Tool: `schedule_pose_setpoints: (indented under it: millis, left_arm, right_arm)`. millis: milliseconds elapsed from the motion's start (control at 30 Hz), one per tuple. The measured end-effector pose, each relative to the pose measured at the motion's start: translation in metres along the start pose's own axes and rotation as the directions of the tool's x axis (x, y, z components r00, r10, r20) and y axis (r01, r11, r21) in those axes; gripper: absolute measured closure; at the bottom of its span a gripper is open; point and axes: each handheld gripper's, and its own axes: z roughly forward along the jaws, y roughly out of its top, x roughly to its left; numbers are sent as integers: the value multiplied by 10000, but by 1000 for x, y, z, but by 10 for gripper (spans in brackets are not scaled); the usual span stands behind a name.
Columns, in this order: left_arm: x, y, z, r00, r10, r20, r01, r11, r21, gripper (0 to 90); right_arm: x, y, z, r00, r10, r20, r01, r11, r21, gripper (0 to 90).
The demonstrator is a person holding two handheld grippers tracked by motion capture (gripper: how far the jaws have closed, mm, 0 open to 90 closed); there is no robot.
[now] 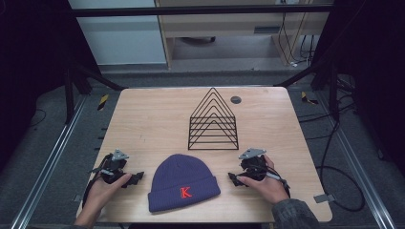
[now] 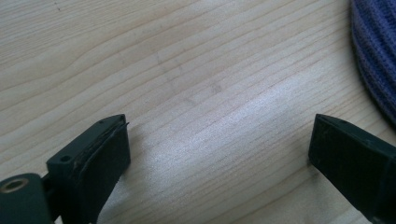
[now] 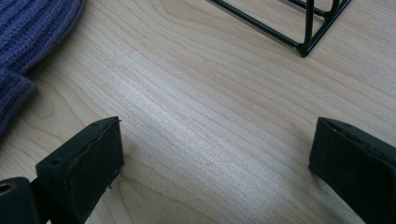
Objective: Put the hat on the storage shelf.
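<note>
1. We see a purple knit beanie point(image 1: 183, 182) lying flat on the wooden counter point(image 1: 153, 119) near its front edge, cuff toward the person, with a red letter K point(image 1: 186, 192) stitched on the cuff
2. We hold the left hand-held gripper point(image 1: 135, 178) just beside the beanie's left edge and the right hand-held gripper point(image 1: 232, 178) just beside its right edge; neither touches the fabric
3. In the left gripper view the left hand-held gripper point(image 2: 219, 140) has its jaws spread wide with bare wood between them, and the beanie point(image 2: 376, 56) sits off past the right-hand jaw
4. In the right gripper view the right hand-held gripper point(image 3: 217, 144) is likewise spread wide and holds nothing, with the beanie point(image 3: 32, 37) at the upper left and a corner of the black wire rack point(image 3: 306, 32) ahead
5. We judge that the two flank the beanie evenly because soft knit sags when lifted from one side, so a pinch on each edge would keep it spread
6. The wire rack point(image 1: 213, 121), with its row of triangular frames, stands upright behind the beanie, apart from it, and looks like the likely place for it
7. A small dark round disc point(image 1: 235, 99) sits near the far edge of the counter, well apart from everything else
</note>
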Motion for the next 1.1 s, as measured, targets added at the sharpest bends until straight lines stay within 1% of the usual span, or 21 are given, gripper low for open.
schedule_pose_setpoints:
  millis: [167, 300, 400, 433, 467, 500, 533, 600, 633, 667, 700, 733, 767, 867, 900, 933, 967, 1000, 1033, 1067, 1100]
  left_arm:
    - [-1, 1, 1, 9999, 131, -1, -131, 9998, 116, 20]
    - [1, 2, -1, 9995, -123, 296, 121, 9999, 81, 22]
    - [3, 2, -2, 9978, -299, 595, 297, 9996, 38, 45]
    - [4, 3, -3, 9961, -523, 712, 524, 9986, 7, 46]
    - [5, 4, -5, 9938, -649, 898, 661, 9978, -109, 55]
    - [5, 4, -6, 9936, -584, 964, 603, 9980, -168, 78]
    - [6, 5, -8, 9946, -508, 901, 527, 9984, -186, 94]
    - [5, 6, -10, 9950, -445, 895, 468, 9986, -234, 105]
    - [5, 9, -14, 9951, -386, 907, 415, 9987, -304, 105]
    - [4, 11, -16, 9953, -330, 906, 360, 9988, -322, 117]
    - [3, 15, -20, 9954, -253, 920, 285, 9990, -337, 117]
    - [1, 20, -23, 9947, -317, 981, 358, 9985, -402, 124]
    - [0, 25, -25, 9937, -284, 1081, 331, 9986, -411, 148]
    - [-12, 46, -27, 9930, 258, 1154, -211, 9989, -420, 172]
    - [-19, 55, -25, 9904, 494, 1287, -455, 9984, -331, 197]
    - [-19, 55, -25, 9904, 494, 1287, -455, 9984, -331, 205]
    - [-25, 61, -22, 9873, 674, 1441, -646, 9976, -238, 205]
    - [-34, 71, -16, 9843, 946, 1487, -936, 9955, -135, 232]
    - [-34, 71, -16, 9843, 946, 1487, -936, 9955, -135, 249]
    - [-38, 75, -12, 9821, 1075, 1545, -1080, 9941, -51, 249]
    - [-44, 82, -4, 9774, 1137, 1781, -1162, 9932, 33, 287]
  right_arm:
    - [0, 0, 0, 10000, -5, 18, 5, 10000, 0, 30]
    - [1, 0, 0, 10000, -23, 19, 23, 10000, 26, 31]
    - [1, 2, -1, 10000, -51, 29, 51, 9998, 204, 53]
    - [1, 4, -1, 9999, -111, 97, 108, 9996, 258, 71]
    - [2, 5, -3, 9995, -213, 233, 208, 9995, 218, 99]
    - [4, 6, -4, 9972, -506, 546, 500, 9987, 130, 128]
    - [6, 7, -5, 9947, -750, 709, 748, 9972, 57, 133]
    - [7, 8, -7, 9942, -809, 707, 812, 9967, -16, 140]
    - [9, 9, -9, 9946, -799, 655, 809, 9966, -124, 152]
    - [12, 10, -11, 9936, -911, 671, 925, 9955, -187, 158]
    - [13, 11, -13, 9927, -1000, 675, 1017, 9946, -210, 165]
    - [15, 11, -15, 9921, -1030, 712, 1050, 9942, -243, 174]
    - [16, 11, -16, 9919, -1055, 713, 1079, 9937, -301, 181]
    - [16, 10, -18, 9909, -1150, 696, 1169, 9928, -244, 188]
    - [14, 9, -16, 9903, -1172, 745, 1185, 9929, -128, 191]
    - [14, 9, -16, 9903, -1172, 745, 1185, 9929, -128, 191]
    - [14, 9, -16, 9906, -1157, 731, 1164, 9932, -62, 191]
    - [13, 8, -14, 9903, -1163, 763, 1165, 9932, 18, 193]
    - [13, 8, -14, 9903, -1163, 763, 1165, 9932, 18, 193]
    - [13, 8, -14, 9905, -1144, 760, 1145, 9934, 32, 194]
    - [13, 8, -14, 9905, -1131, 780, 1128, 9936, 83, 197]
